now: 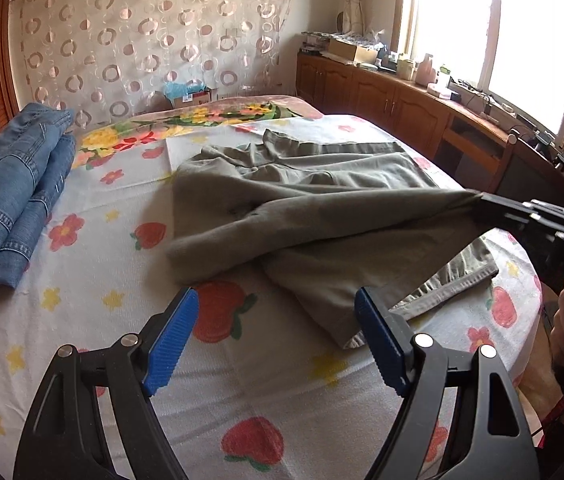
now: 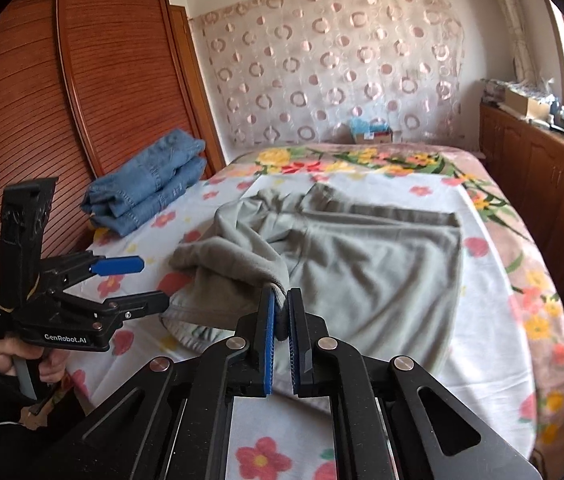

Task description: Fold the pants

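Left hand-held gripper (image 1: 274, 316) agape, right (image 2: 281, 312) clamped

cabinet-top clutter (image 1: 406, 65) too small to identify, pants (image 2: 362, 256) fold hidden between right fingers (image 2: 269, 344)

Soft matt grey-green cloth on pants (image 2: 366, 264). Faded blue denim, stitched seams, on jeans (image 1: 14, 184). Printed cotton-like bedsheet (image 1: 122, 280), matt. Ribbed blue rubbery pads (image 1: 170, 344), matt black plastic on left tool (image 1: 278, 344). Slatted reddish wood wardrobe (image 2: 94, 80), semi-gloss.

"GenRobot.AI" is printed on the left hand-held gripper (image 2: 138, 280).
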